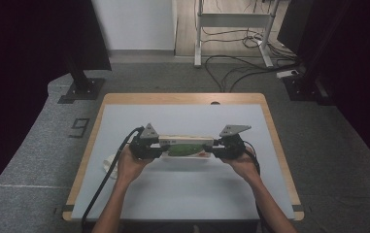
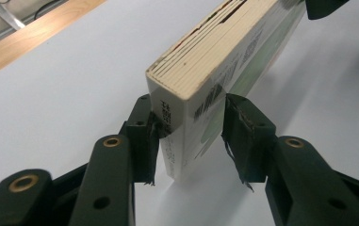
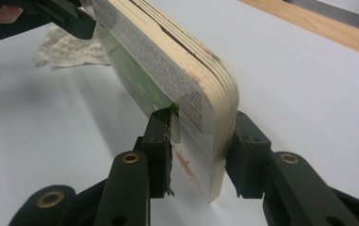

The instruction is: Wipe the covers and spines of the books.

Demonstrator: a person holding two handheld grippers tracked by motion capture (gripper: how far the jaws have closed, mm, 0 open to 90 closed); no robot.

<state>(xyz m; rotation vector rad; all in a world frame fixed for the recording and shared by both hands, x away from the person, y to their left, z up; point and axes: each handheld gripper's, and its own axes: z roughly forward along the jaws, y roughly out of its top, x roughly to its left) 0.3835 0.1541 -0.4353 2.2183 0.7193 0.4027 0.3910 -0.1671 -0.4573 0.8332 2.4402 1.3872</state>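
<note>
High view gives me one book (image 1: 186, 144) held between my two grippers, its long axis running from the left gripper (image 1: 154, 149) to the right gripper (image 1: 216, 149), above the white table (image 1: 182, 194); left gripper view adds the page edges and the spine end sitting between the jaws, one jaw touching, the other just beside the cover, so I cannot tell if it clamps; right gripper view shows its jaws clenched on the rounded corner, and one crumpled cloth (image 3: 71, 47) beyond the far gripper.
</note>
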